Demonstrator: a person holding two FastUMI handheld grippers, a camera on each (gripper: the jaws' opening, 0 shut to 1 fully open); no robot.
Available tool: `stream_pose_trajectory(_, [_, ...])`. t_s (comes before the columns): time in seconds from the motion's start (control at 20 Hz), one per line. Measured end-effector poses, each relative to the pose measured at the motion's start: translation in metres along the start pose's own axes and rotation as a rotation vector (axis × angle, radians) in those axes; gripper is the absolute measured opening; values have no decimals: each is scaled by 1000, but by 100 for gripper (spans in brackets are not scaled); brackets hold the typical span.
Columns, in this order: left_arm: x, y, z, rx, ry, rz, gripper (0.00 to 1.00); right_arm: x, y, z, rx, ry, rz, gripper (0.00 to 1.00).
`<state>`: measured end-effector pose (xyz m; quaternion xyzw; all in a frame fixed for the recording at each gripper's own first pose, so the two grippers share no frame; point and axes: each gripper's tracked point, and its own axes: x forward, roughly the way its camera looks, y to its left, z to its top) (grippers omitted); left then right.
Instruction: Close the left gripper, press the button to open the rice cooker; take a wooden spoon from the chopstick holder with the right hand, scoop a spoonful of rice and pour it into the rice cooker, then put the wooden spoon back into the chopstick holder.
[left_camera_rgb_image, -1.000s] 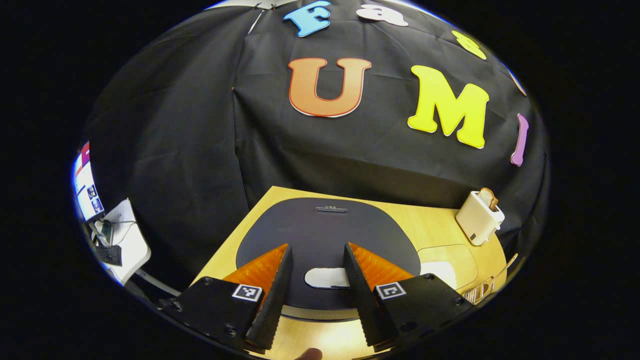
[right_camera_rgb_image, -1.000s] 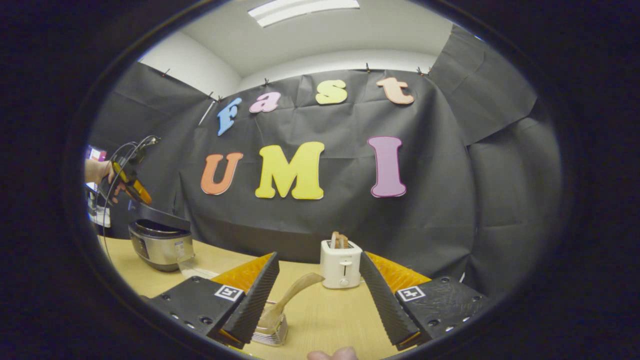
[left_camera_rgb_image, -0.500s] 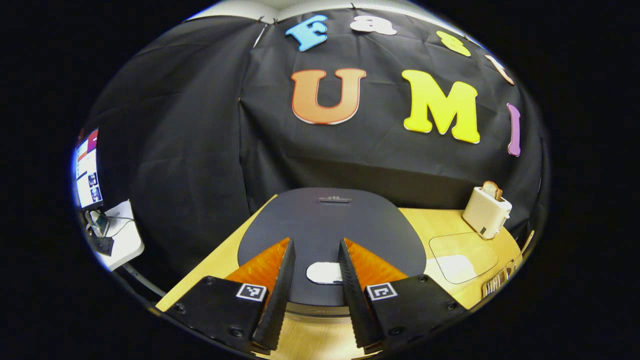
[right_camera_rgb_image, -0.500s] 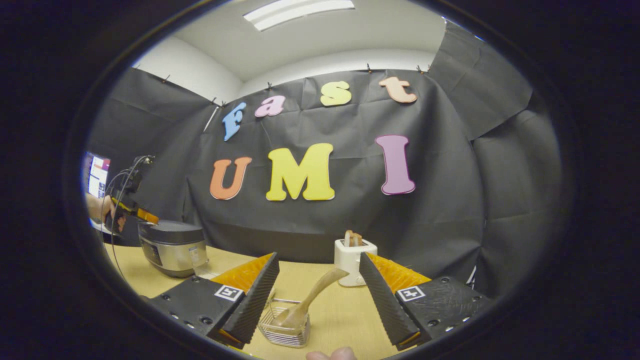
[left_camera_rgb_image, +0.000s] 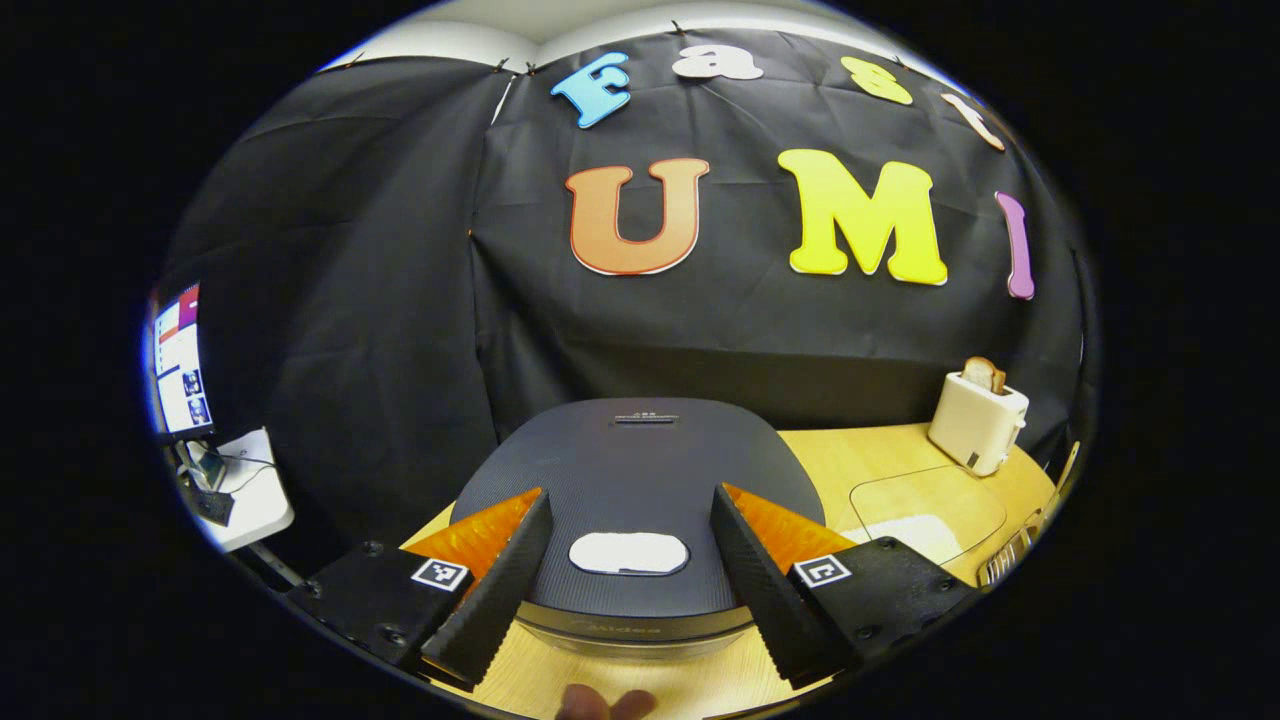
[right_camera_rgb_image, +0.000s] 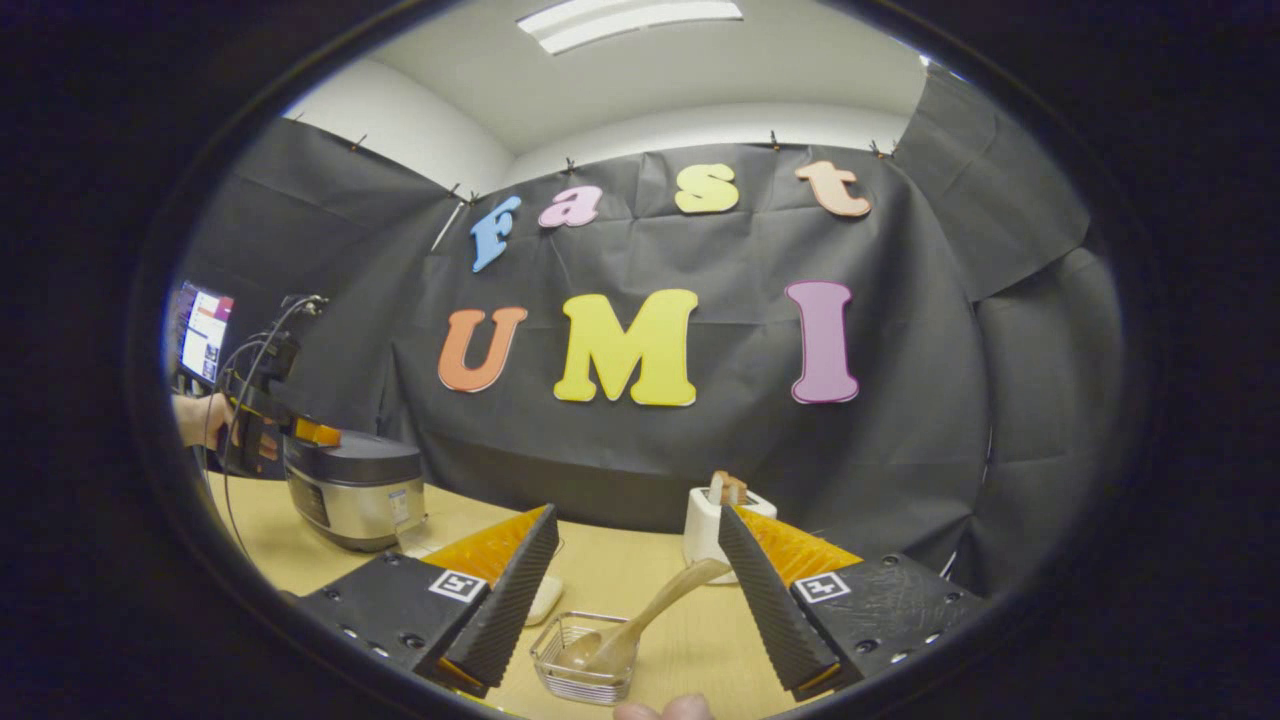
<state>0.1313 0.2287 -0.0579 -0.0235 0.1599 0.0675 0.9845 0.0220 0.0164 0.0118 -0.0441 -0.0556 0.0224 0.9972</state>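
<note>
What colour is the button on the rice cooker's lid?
White. The button stands out on the dark grey lid, clearest in the left gripper view.

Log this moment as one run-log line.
left gripper: open, at rice cooker lid button | lid: closed | right gripper: open, at wooden spoon in chopstick holder
</note>
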Motion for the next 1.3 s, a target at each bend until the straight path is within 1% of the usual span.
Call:
stream_pose_trajectory(0.1, [-10, -1, 7, -57, -2, 25, 100, -2, -7, 0, 4, 3, -16, 95])
stream_pose_trajectory(0.2, [-23, 2, 15, -74, -19, 48, 100, -4, -17, 6, 1, -15, -38, 95])
stream_pose_trajectory(0.3, [-44, -4, 25, -50, -69, 70, 100, -6, -20, 11, 12, -29, -52, 96])
stream_pose_trajectory(0.4, [-67, -20, 25, -30, -113, 70, 99, -6, -19, 9, 41, -23, -52, 95])
stream_pose_trajectory(0.5, [-89, -40, 25, -27, -151, 49, 99, -7, -13, 7, 51, -14, -41, 95])
stream_pose_trajectory(0.6, [-128, -59, 32, 15, -234, 62, 99, -14, -1, 4, 56, -8, -20, 95])
stream_pose_trajectory(0.75, [-156, -74, 19, 14, -250, 64, 99, -18, 7, 3, 62, -1, -6, 95])
stream_pose_trajectory(0.95, [-178, -80, 6, 29, -303, 80, 98, -21, 9, 1, 60, 11, -8, 95])
stream_pose_trajectory(1.0, [-179, -80, 4, 29, -305, 77, 100, -21, 7, 3, 53, 9, -15, 95])
stream_pose_trajectory(1.05, [-182, -78, 1, 29, -307, 78, 98, -24, 6, 5, 50, 7, -24, 95])
stream_pose_trajectory(1.1, [-183, -78, 2, 35, -310, 77, 98, -33, 4, 4, 50, 3, -28, 96])
stream_pose_trajectory(1.15, [-184, -76, 2, 36, -311, 81, 98, -33, 6, 6, 50, 0, -30, 96])
stream_pose_trajectory(1.25, [-184, -82, 7, 26, -331, 59, 98, -31, 9, 7, 49, 0, -32, 95])
stream_pose_trajectory(1.3, [-183, -82, 10, 35, -341, 60, 98, -30, 9, 7, 49, 0, -35, 95])
